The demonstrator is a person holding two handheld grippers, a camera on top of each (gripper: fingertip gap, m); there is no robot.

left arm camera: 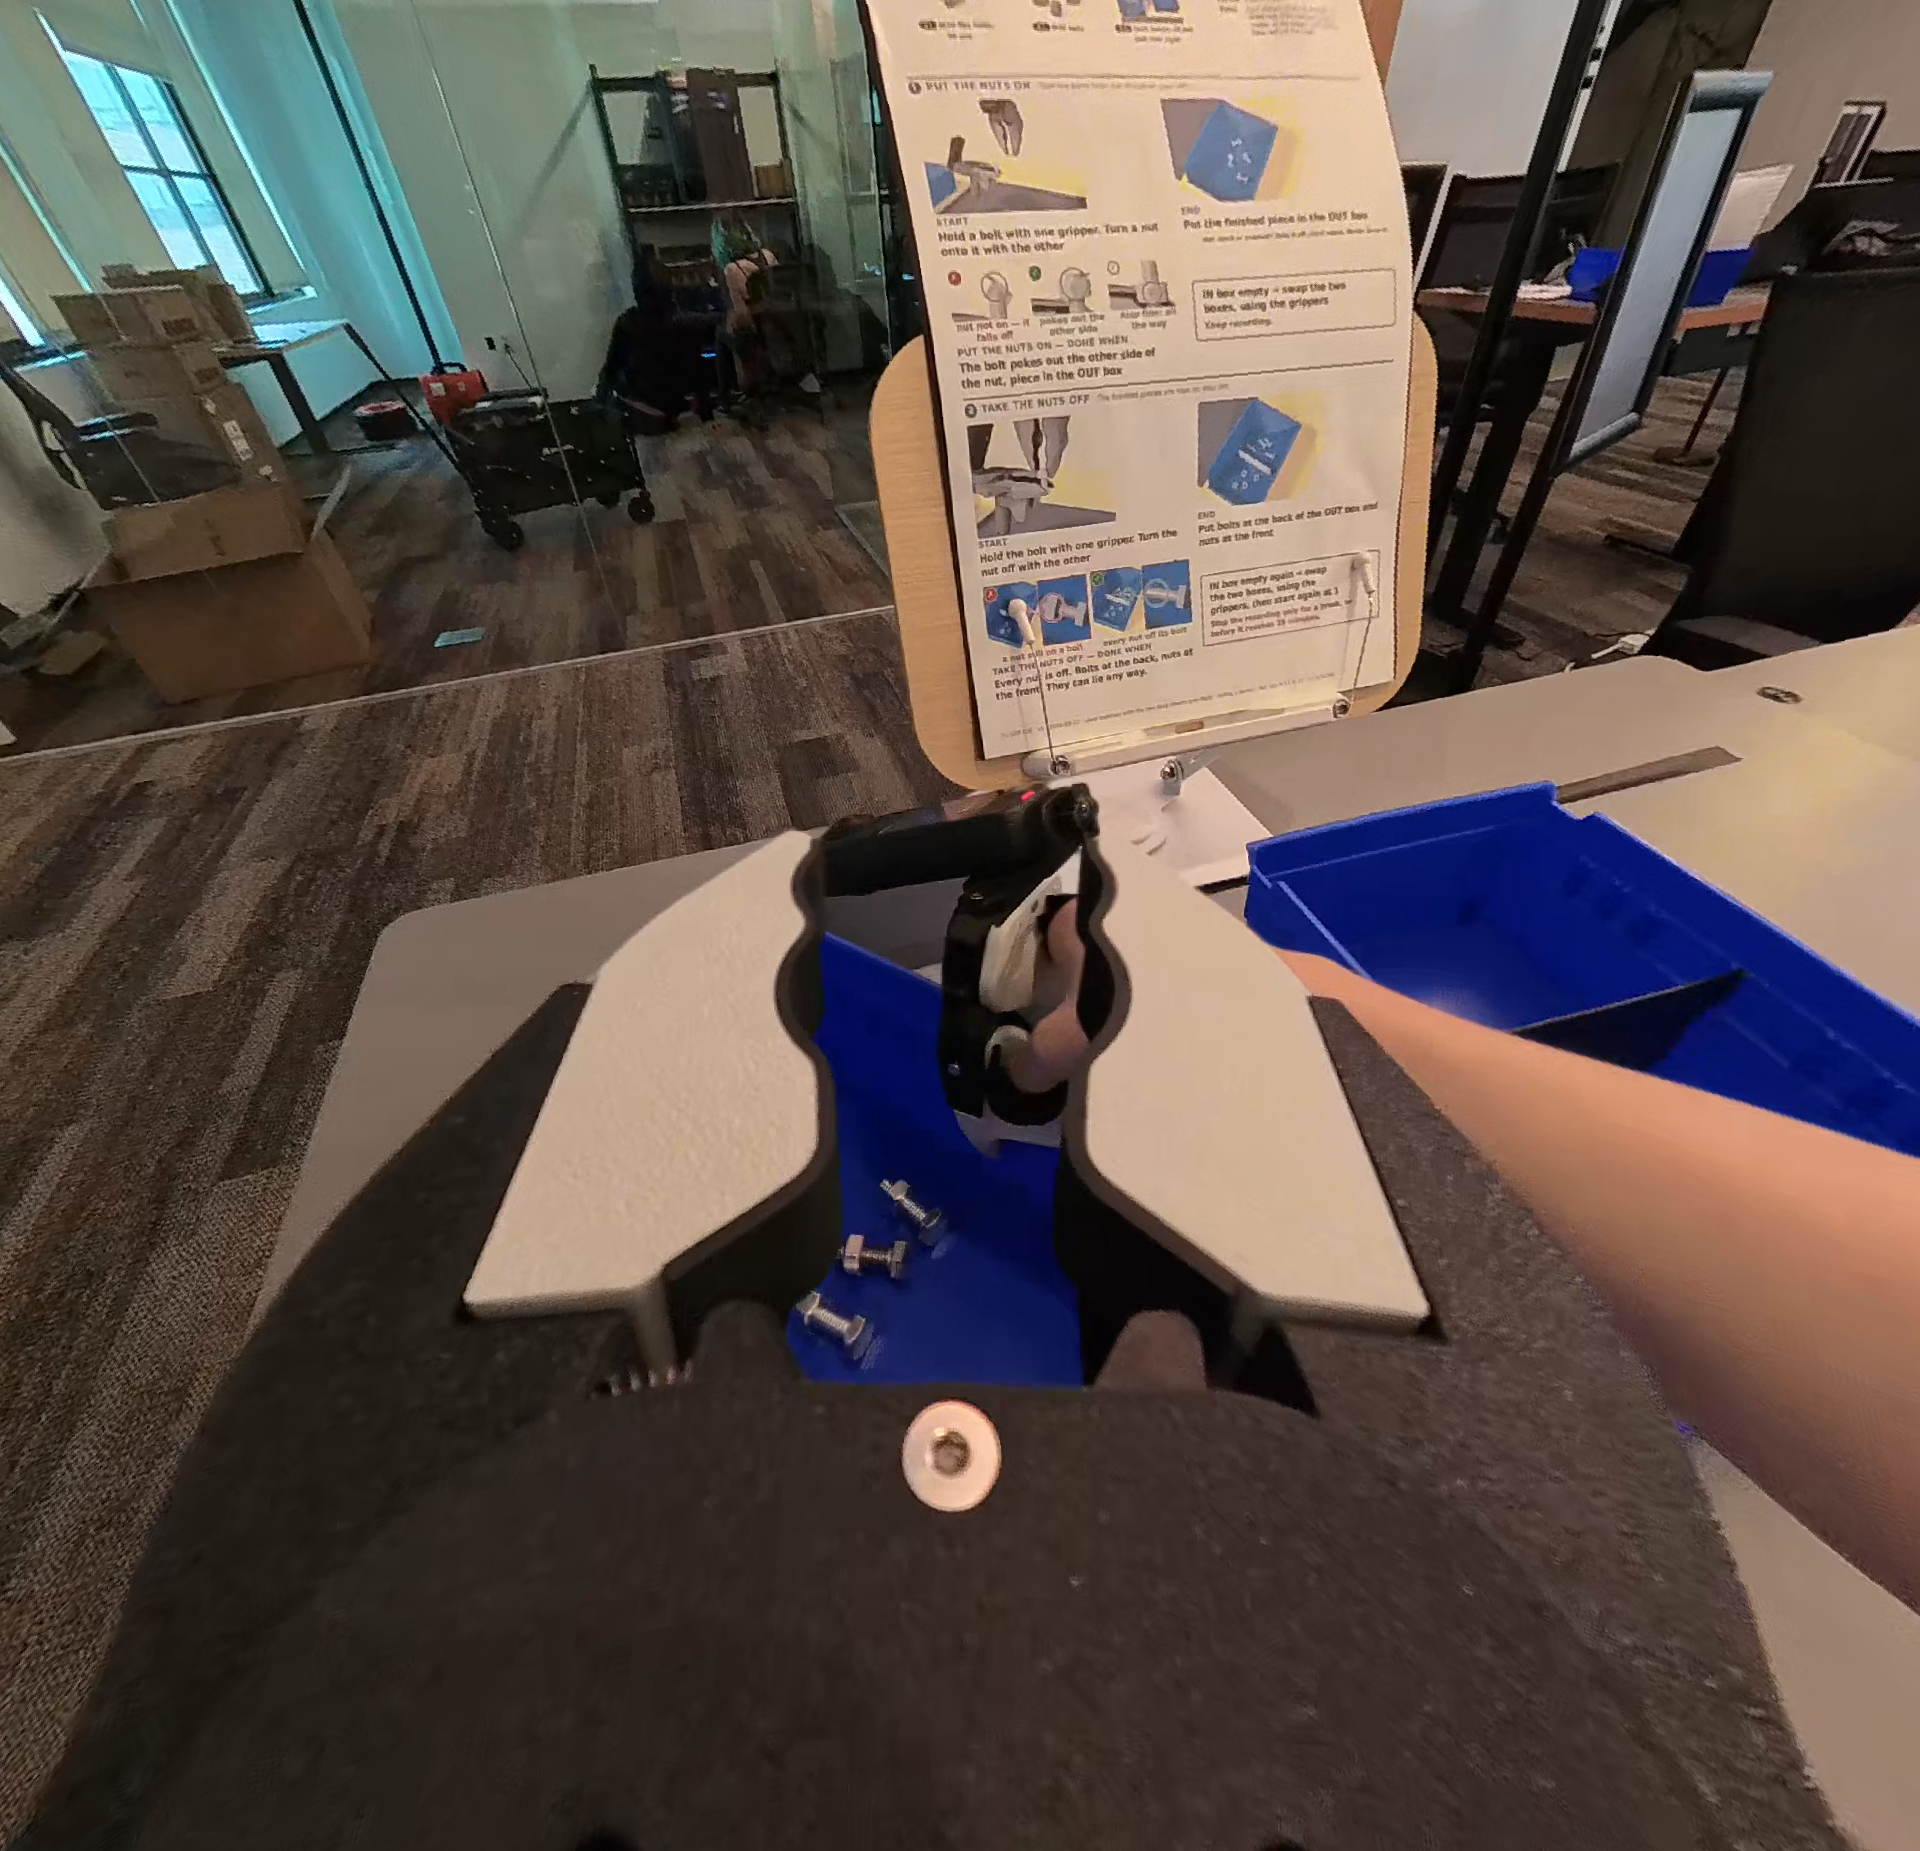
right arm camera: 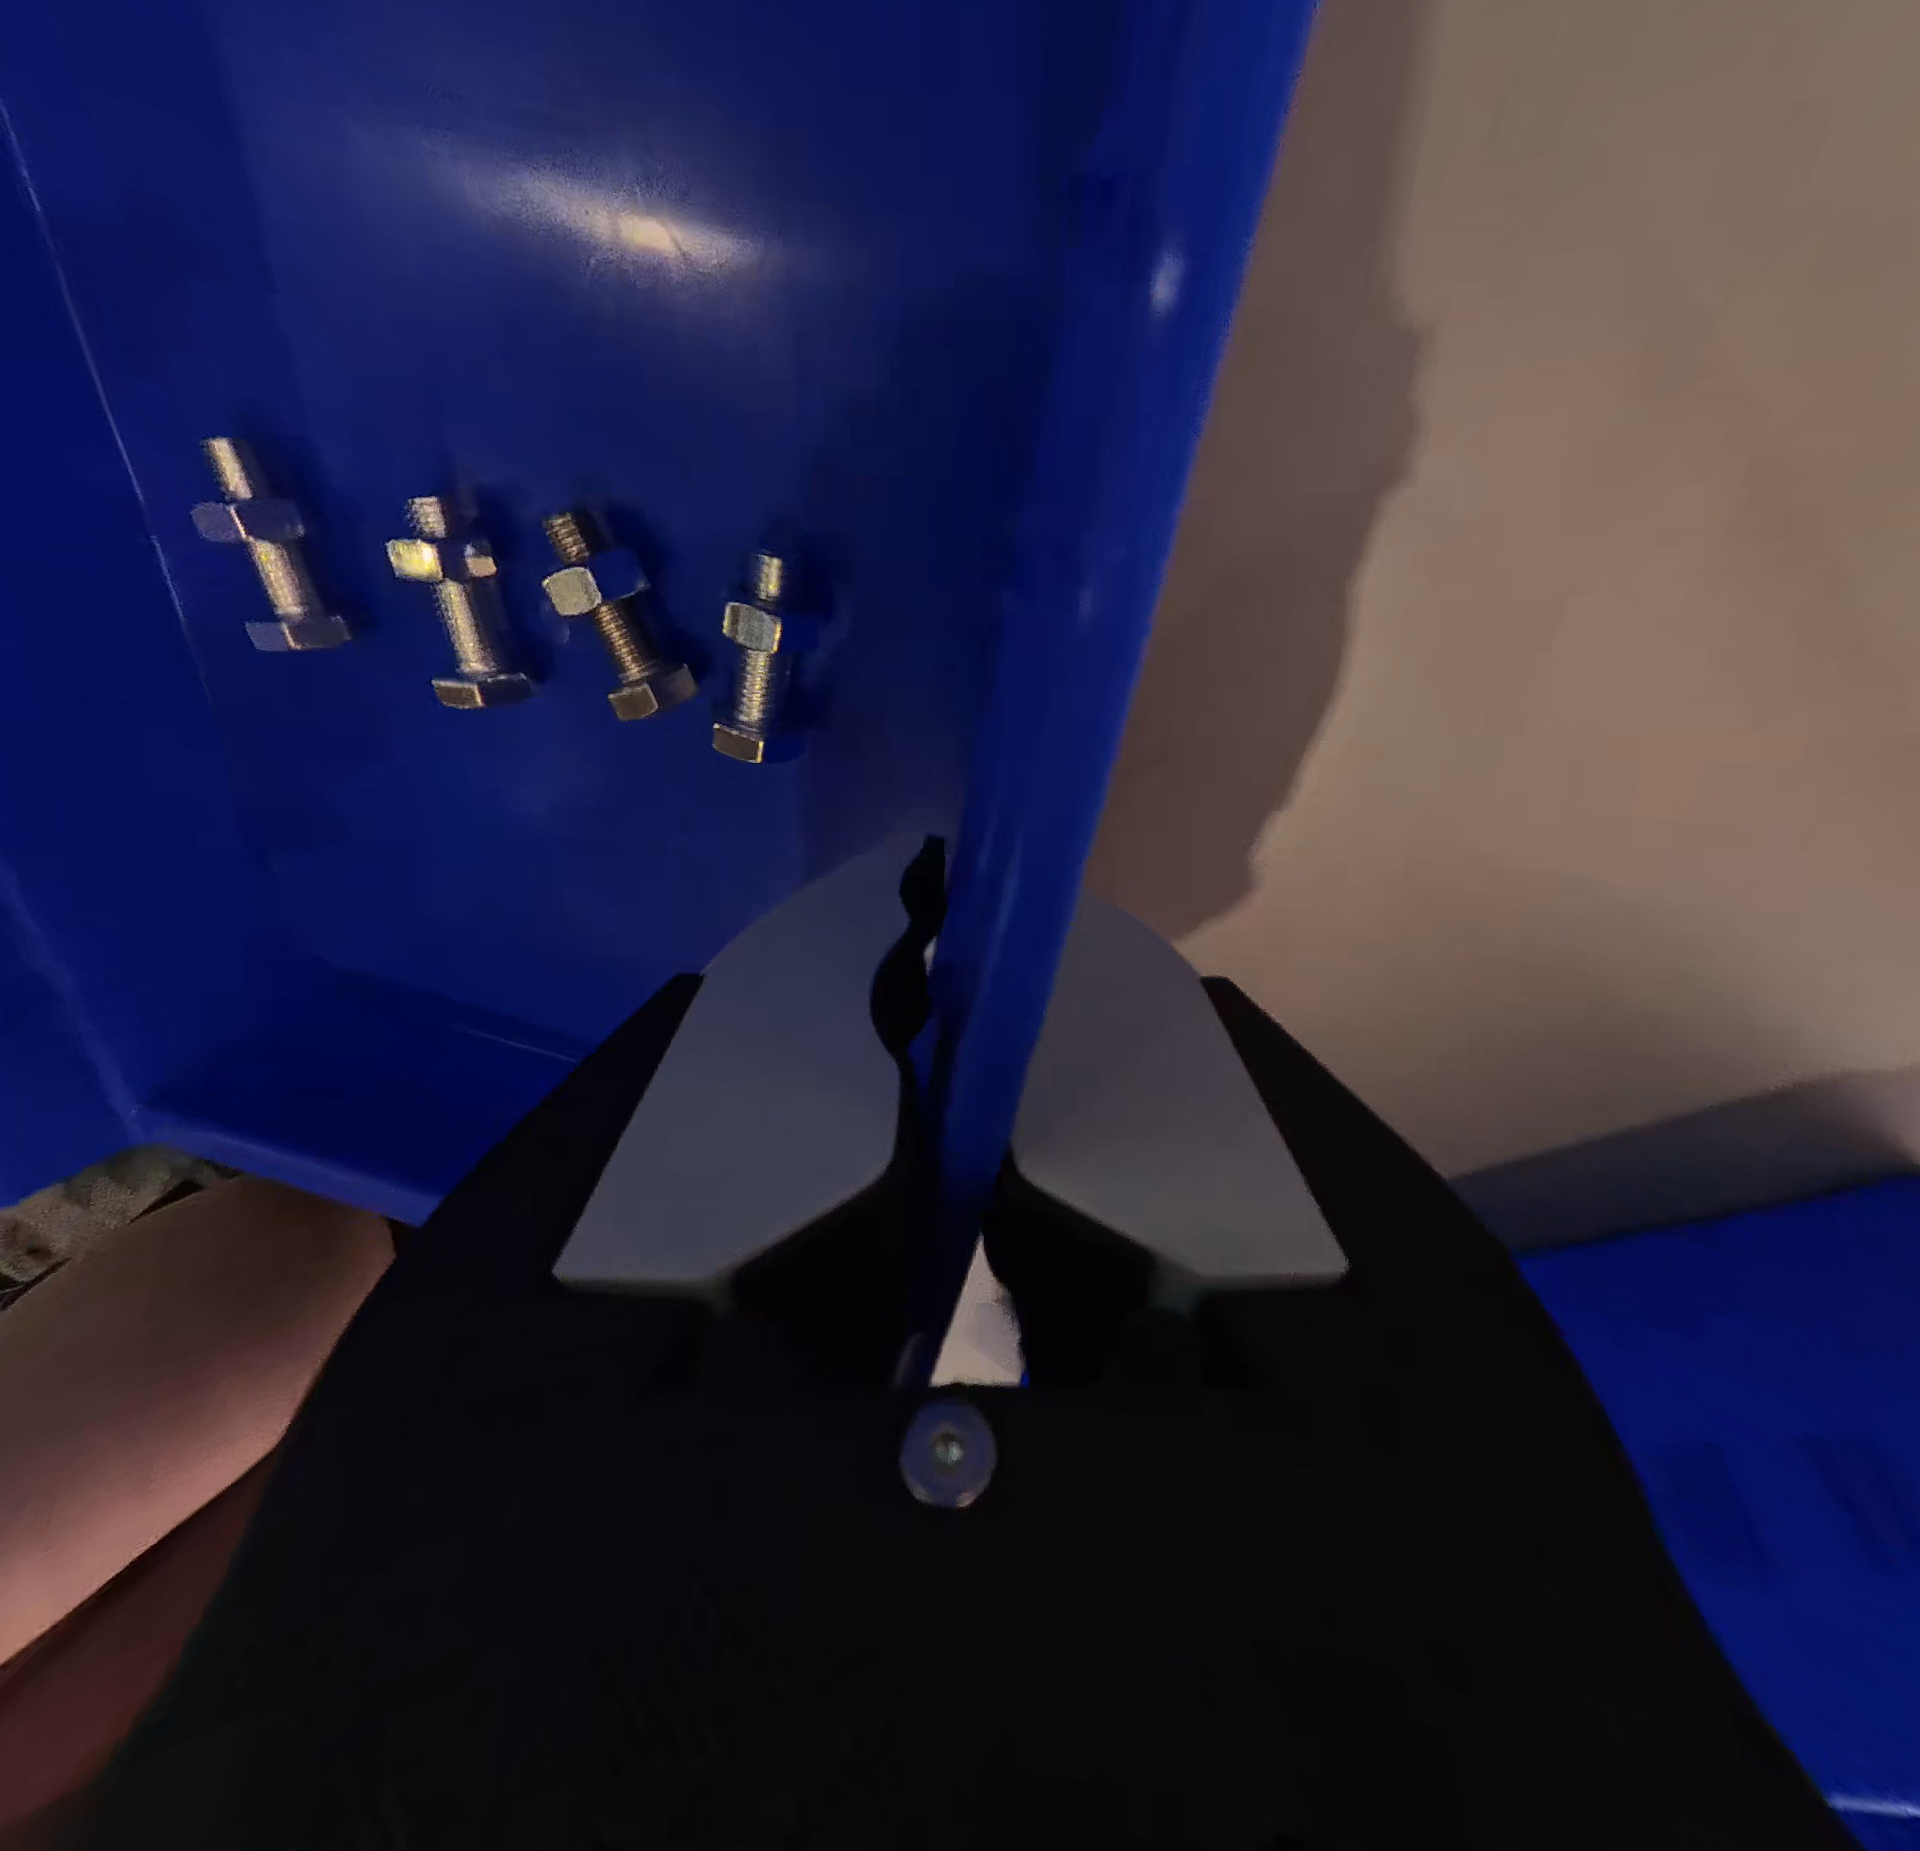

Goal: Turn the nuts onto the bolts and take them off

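At the far left of the left wrist view, brown cardboard boxes [left arm camera: 223,565] stand on the wood-look floor behind a glass partition, and a black wheeled cart [left arm camera: 540,461] sits a little to their right. Nearer the camera, the left gripper [left arm camera: 945,1022] hovers over a grey table [left arm camera: 1558,721] with its two pale fingers [left arm camera: 675,1095] spread wide and nothing between them. Through that gap shows the blue floor of a bin [left arm camera: 987,1282], and on it three bolts [left arm camera: 873,1259] lie close together, each with a nut threaded on. Above them in the same gap, the right gripper [left arm camera: 987,1141] reaches down to this bin, with a person's forearm [left arm camera: 1558,1178] running back from it toward the lower right. Behind stands a printed instruction sheet [left arm camera: 1153,347] clipped to a wooden board. To its right a second blue bin [left arm camera: 1558,928] rests on the table, with a dark divider across its inside.

In the right wrist view, the bin [right arm camera: 623,191] fills the left and centre. Four bolts with nuts [right arm camera: 468,596] lie side by side on its floor in a row, well left of the wall. The right gripper [right arm camera: 961,970] has its fingers [right arm camera: 769,1105] pinching the bin's upright side wall, one inside and one outside. The picture is somewhat blurred, so whether both pads press fully on the plastic is hard to say, though the wall appears clamped. Right of the wall is bare table [right arm camera: 1558,554] in shadow, and a corner of another blue bin [right arm camera: 1714,1438] shows at the lower right.
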